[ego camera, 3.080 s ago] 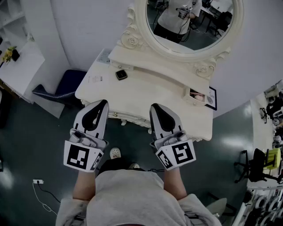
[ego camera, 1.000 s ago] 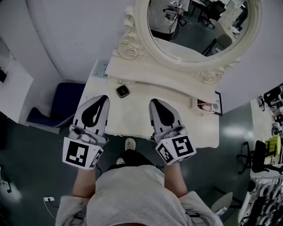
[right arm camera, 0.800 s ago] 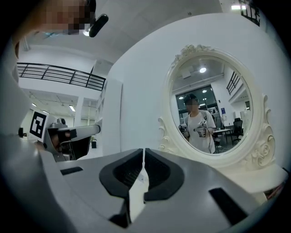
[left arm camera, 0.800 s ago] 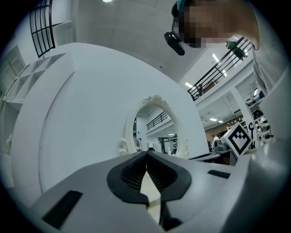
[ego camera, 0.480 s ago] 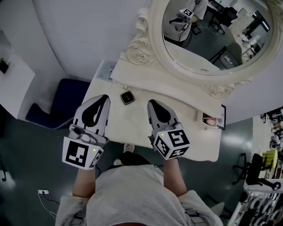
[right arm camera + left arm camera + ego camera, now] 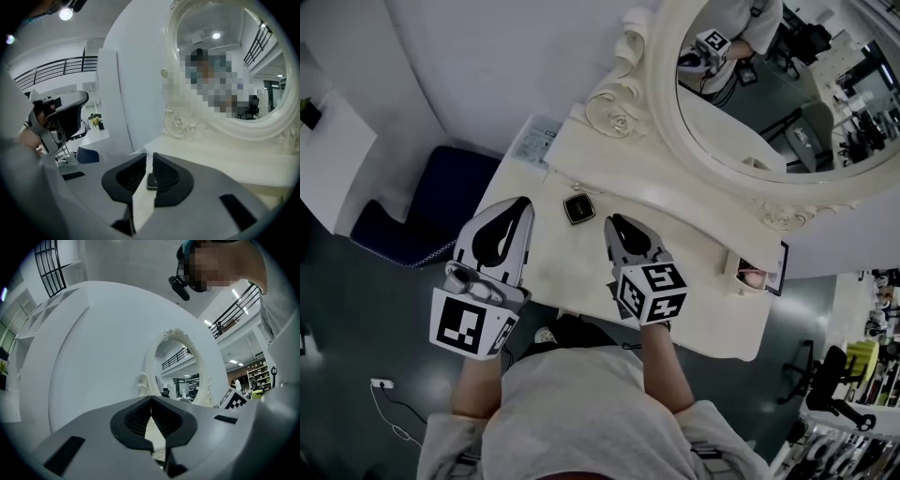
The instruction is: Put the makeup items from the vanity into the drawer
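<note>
Jaws clenched, empty, on left gripper (image 6: 521, 202) and right gripper (image 6: 613, 223): approach step. Next, right likely opens around small black square compact (image 6: 578, 208).

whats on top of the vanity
A small dark compact, a flat printed card at the far left corner, a dark-framed item at the right end. The right gripper covers part.

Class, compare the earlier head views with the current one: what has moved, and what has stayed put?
The right gripper has tipped downward and dropped toward the vanity top, its tips nearing the black compact. Nothing was gripped. The left gripper keeps its pose; both stay shut, and the compact lies unmoved.
</note>
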